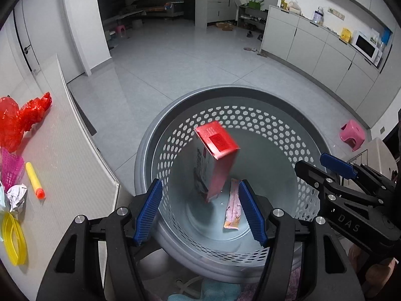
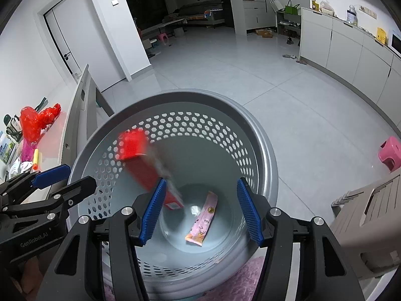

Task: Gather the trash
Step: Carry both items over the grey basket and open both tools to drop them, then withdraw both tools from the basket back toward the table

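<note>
Over the grey bin [image 1: 250, 105], both hand-held grippers spread; red box [image 1: 215, 160] tilted steeply, end-down.

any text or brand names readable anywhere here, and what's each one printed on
"DAS" on the right gripper's black arm.
"GenRobot.AI" on the left gripper's black body.
red box in the basket: print is motion-blurred, unreadable.
pink wrapper on the basket floor: print too small to read.

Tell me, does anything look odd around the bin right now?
Yes: a red box hangs tilted and motion-blurred inside the bin, touching neither open gripper, apparently in mid-fall. A pink wrapper already lies flat on the bottom.
</note>
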